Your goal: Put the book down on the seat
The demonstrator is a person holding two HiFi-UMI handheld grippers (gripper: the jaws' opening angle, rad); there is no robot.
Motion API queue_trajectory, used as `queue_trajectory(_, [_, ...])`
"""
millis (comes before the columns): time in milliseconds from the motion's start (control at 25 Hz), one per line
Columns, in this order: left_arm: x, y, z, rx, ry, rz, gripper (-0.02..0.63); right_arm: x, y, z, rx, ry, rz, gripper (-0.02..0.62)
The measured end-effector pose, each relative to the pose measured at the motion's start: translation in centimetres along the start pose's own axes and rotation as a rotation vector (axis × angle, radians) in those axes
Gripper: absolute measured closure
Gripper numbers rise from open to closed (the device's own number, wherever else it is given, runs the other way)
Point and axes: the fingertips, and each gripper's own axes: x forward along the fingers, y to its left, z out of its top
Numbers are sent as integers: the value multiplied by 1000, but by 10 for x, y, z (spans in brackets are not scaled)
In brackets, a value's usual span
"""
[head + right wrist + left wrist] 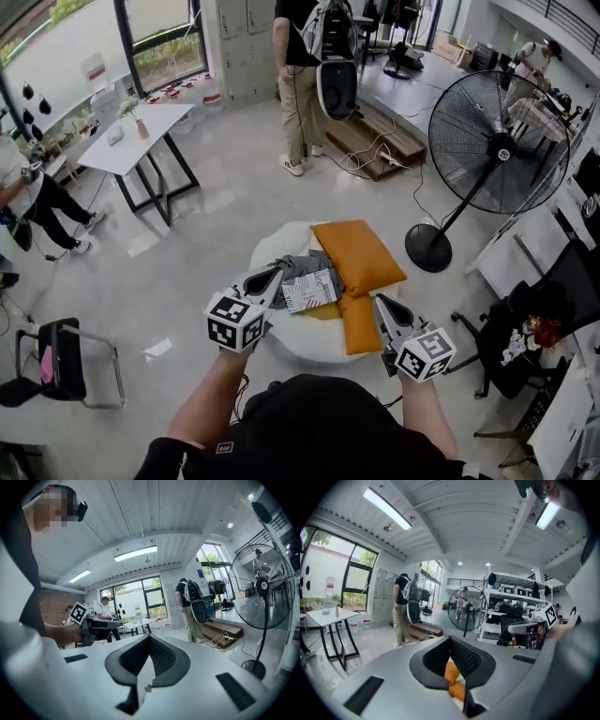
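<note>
1. The book is being recorded as lying flat, cover up, on the round white seat. It is being carried partly by a grey cloth and is lying just beside the large orange cushion. The flat rest on a soft layer is judged to be what is keeping it from sliding.
2. The jaws of the left gripper are being held pressed together, with nothing pinched between them. The tip is being held just beside the book's left edge. Whether it is touching cannot be told.
3. The jaws of the right gripper are likewise being held pressed together and empty. This gripper is being kept at the seat's right side, next to the small orange cushion and apart from the book.
4. Judgement: the placing is being taken as done, since the book is being supported by the seat alone and by neither gripper.
5. Risk being noted: the closed left tip is being kept so near the book that a careless pull-back could nudge it across the cloth.
</note>
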Motion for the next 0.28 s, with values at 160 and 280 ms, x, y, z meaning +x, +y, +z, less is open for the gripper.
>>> queue_trajectory(160, [0, -8, -6, -20, -2, 6, 603, -11, -7, -7, 16, -6, -10, 581])
queue_trajectory(280, [1, -18, -11, -27, 3, 0, 603, -20, -14, -13, 39, -3, -22, 581])
